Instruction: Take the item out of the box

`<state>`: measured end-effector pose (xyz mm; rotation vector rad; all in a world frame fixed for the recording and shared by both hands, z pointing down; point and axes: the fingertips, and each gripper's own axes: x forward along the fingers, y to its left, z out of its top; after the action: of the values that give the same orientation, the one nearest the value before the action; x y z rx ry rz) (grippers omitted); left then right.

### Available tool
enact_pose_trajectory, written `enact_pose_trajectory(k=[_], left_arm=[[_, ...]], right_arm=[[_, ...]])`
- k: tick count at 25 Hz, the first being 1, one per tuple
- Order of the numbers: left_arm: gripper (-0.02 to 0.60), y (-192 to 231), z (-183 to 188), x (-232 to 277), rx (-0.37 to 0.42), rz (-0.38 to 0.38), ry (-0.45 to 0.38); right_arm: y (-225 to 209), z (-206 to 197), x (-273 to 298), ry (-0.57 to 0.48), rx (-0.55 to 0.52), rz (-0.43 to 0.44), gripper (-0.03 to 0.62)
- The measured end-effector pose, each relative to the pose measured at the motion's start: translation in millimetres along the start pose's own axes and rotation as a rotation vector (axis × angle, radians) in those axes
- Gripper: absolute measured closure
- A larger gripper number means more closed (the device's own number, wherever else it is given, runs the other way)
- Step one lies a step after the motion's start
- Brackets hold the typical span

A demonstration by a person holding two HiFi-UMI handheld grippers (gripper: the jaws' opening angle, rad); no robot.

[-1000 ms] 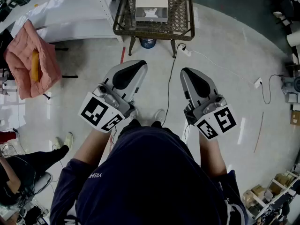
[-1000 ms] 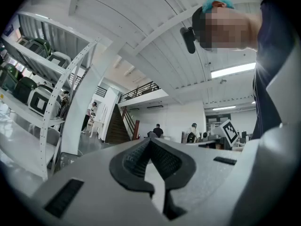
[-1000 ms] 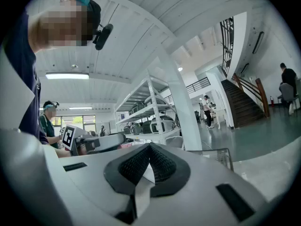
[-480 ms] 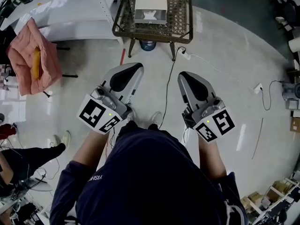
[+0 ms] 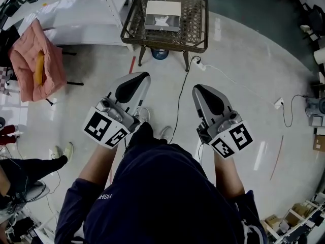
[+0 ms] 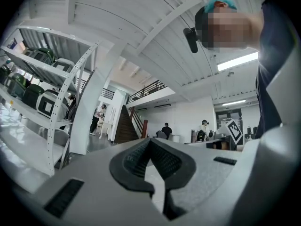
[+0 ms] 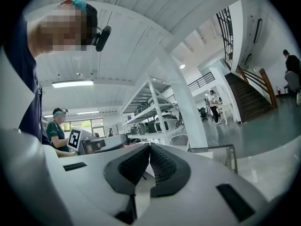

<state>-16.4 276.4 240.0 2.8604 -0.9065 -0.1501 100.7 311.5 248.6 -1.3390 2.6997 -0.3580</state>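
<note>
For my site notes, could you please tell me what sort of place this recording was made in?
Probably a large workshop or lab hall: tall metal shelving loaded with cases, a staircase at the back, and a bare floor with a cable trailing across it.

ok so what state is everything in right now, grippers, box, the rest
left gripper: shut, nothing between its jaws
right gripper: shut, nothing between its jaws
box: open on top, standing on the wicker table
white item: inside the box, untouched
pink cloth: crumpled, draped
</note>
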Motion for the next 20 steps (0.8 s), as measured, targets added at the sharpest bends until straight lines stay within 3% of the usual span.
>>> enact_pose_trajectory(k=[11,20], left_arm=[[0.575,55,-3,28,-0.043,-0.015,-0.001],[0.575,137,-5,57,-0.085,-0.039,0.013]], right_arm=[[-23,-1,60,0.033,0.009,-0.002,0.569],[-54,-3,143,0.071,0.015,-0.032,0.569]])
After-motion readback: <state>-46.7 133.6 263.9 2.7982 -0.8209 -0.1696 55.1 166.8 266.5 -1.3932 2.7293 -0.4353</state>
